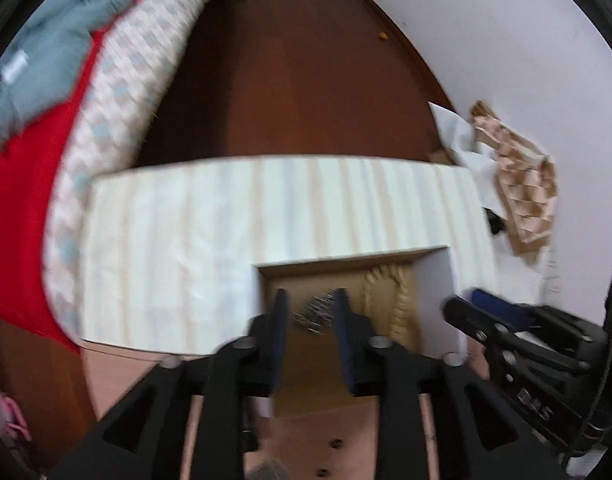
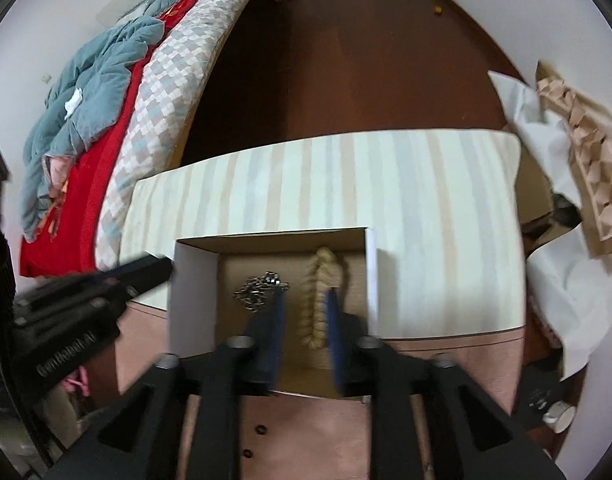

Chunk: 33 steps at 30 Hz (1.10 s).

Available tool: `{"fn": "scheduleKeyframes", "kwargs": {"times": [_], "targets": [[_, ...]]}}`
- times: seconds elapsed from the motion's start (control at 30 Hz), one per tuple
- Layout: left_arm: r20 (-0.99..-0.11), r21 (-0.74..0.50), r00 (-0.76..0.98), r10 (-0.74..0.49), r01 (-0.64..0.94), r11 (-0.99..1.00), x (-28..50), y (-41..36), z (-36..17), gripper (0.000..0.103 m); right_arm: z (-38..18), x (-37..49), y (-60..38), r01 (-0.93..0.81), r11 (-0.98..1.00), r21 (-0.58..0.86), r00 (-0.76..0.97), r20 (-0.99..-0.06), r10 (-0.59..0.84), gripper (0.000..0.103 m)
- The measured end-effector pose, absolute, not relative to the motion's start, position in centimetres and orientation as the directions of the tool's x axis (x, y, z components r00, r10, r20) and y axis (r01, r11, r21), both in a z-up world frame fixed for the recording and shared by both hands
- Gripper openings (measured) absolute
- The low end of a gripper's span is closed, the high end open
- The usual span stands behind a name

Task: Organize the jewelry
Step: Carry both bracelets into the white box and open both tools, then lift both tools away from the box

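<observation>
**Cardboard underfoot, silver and cream inside: hovering with both sets of jaws parted**

Looking steeply down into a white-walled box [image 2: 192,292] with a brown cardboard floor, standing open-topped on a striped cloth [image 2: 385,184] over a pinkish tabletop [image 2: 306,420]. Holding both pieces of jewelry inside it: a silver chain [image 2: 260,290] bunched in a small heap towards the left, and a cream braided strand [image 2: 315,320] lying lengthwise just beside it on the right, the two apart.

Poising the left gripper [image 1: 310,300] over the chain [image 1: 315,314], jaws released and gripping nothing, the heap showing in the gap between the blue pads. Lining up this way probably to let the fingers drop on either side of the bunch rather than scatter it.

Poising the right gripper [image 2: 306,294] over the braided strand, jaws likewise released, with the strand running along the gap and its right edge passing behind the right finger. Not showing clearly, through the blur, whether that pad is touching it. Aligning along the strand's length is likely meant for a pinch across its narrow width.

Keeping the two tools side by side over the same box, one per piece, apparently so that each item can be lifted separately without tangling. Nothing lifted yet.
</observation>
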<state>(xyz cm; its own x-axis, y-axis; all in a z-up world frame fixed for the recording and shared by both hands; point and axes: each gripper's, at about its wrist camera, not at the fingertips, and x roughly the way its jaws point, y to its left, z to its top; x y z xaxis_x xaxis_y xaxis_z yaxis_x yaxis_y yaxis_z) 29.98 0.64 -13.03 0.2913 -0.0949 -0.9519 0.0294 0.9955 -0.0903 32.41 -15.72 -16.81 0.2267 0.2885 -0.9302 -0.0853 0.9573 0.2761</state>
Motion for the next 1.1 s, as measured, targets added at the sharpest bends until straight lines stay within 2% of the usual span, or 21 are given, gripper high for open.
{"fn": "scheduleKeyframes", "kwargs": {"times": [0.03, 0.07, 0.1, 0.17, 0.23, 0.27, 0.3, 0.47, 0.67, 1.1], "targets": [[-0.946, -0.057, 0.318, -0.062, 0.025, 0.998, 29.7, 0.8, -12.6, 0.044, -16.5, 32.2, -15.6, -0.088, 0.967, 0.237, 0.24, -0.938, 0.252, 0.058], [-0.938, -0.024, 0.345, -0.028, 0.016, 1.0, 29.2, 0.9, -12.2, 0.055, -16.1, 31.9, -15.6, -0.096, 0.974, 0.205, 0.257, -0.94, 0.223, 0.059], [-0.928, 0.007, 0.372, 0.004, 0.005, 1.0, 28.7, 1.2, -11.8, 0.058, -15.8, 31.6, -15.7, -0.101, 0.98, 0.169, 0.269, -0.944, 0.191, 0.06], [-0.912, 0.057, 0.406, 0.058, -0.015, 0.998, 27.7, 1.6, -11.4, 0.059, -15.2, 31.0, -15.5, -0.103, 0.992, 0.077, 0.294, -0.95, 0.104, 0.062], [-0.898, 0.102, 0.426, 0.109, -0.041, 0.994, 26.8, 2.1, -11.4, 0.073, -14.8, 30.1, -15.6, -0.096, 0.995, 0.0, 0.315, -0.949, 0.03, 0.083], [-0.891, 0.112, 0.437, 0.122, -0.049, 0.993, 26.4, 2.2, -11.4, 0.085, -14.7, 29.6, -15.5, -0.09, 0.995, -0.043, 0.328, -0.945, -0.011, 0.088], [-0.885, 0.119, 0.446, 0.131, -0.056, 0.991, 25.9, 2.2, -11.5, 0.092, -14.6, 29.3, -15.7, -0.088, 0.994, -0.06, 0.334, -0.942, -0.027, 0.092], [-0.887, 0.136, 0.439, 0.141, -0.044, 0.99, 24.3, 2.1, -12.4, 0.099, -14.6, 27.4, -16.2, -0.055, 0.996, -0.068, 0.353, -0.935, -0.045, 0.096], [-0.868, 0.128, 0.475, 0.145, -0.067, 0.99, 22.3, 2.0, -11.3, 0.099, -14.1, 25.9, -16.3, -0.05, 0.997, -0.055, 0.376, -0.926, -0.032, 0.097], [-0.801, 0.099, 0.585, 0.129, -0.082, 0.992, 17.0, 2.3, -5.2, 0.099, -8.5, 20.9, -16.2, -0.054, 0.997, -0.049, 0.47, -0.883, -0.018, 0.1]]}}
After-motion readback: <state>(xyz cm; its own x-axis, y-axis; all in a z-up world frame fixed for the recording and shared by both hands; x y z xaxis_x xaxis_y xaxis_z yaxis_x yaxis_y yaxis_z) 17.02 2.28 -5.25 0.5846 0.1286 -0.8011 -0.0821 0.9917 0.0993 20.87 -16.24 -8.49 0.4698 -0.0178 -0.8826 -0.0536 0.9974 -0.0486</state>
